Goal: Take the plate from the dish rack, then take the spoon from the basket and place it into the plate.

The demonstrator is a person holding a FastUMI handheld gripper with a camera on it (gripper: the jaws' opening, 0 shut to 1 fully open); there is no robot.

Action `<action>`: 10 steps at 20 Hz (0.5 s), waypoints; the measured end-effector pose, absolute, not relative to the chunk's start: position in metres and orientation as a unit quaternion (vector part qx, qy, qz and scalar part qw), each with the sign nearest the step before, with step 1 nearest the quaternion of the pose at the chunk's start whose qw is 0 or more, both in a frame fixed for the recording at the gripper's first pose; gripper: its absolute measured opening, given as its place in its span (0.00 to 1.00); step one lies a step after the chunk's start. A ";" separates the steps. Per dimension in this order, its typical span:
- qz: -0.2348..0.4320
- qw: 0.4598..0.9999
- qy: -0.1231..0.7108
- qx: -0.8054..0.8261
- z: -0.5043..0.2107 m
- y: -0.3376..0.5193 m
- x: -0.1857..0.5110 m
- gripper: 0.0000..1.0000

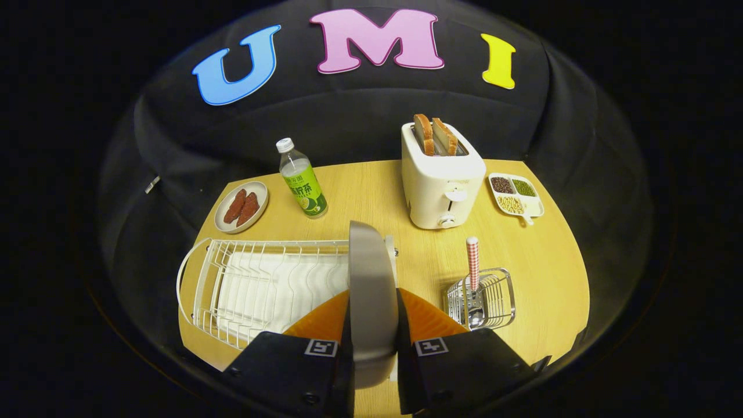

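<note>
A grey plate (371,290) stands on edge between the two fingers of my gripper (374,325), which is shut on it. The plate is held above the right end of the white wire dish rack (255,284), whose slots hold nothing else. To the right of the fingers stands a small wire basket (480,299). In it rests a spoon (473,273) with a red-and-white checked handle pointing up, its bowl down in the basket.
On the wooden table (540,261), beyond the rack, are a small plate with sausages (242,207) and a green-labelled bottle (302,186). A white toaster (441,180) holding two bread slices stands behind the basket, with a divided dish of beans (515,194) to its right.
</note>
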State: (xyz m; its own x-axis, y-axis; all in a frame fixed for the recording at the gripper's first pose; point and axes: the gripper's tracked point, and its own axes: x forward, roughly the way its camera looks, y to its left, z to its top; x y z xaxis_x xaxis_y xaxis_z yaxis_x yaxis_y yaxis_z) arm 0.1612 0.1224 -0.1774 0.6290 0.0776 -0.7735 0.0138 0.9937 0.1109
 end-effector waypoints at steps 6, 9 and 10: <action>0.011 0.904 0.426 0.045 -0.171 0.114 0.167 0.33; 0.001 0.904 0.426 0.037 -0.170 0.112 0.168 0.33; -0.005 0.905 0.425 0.032 -0.168 0.112 0.168 0.33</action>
State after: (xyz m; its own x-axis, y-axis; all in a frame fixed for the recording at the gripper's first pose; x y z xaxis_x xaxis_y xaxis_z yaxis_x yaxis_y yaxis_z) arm 0.1679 0.1123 -0.1681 0.6385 0.0188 -0.7694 0.0359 0.9979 0.0541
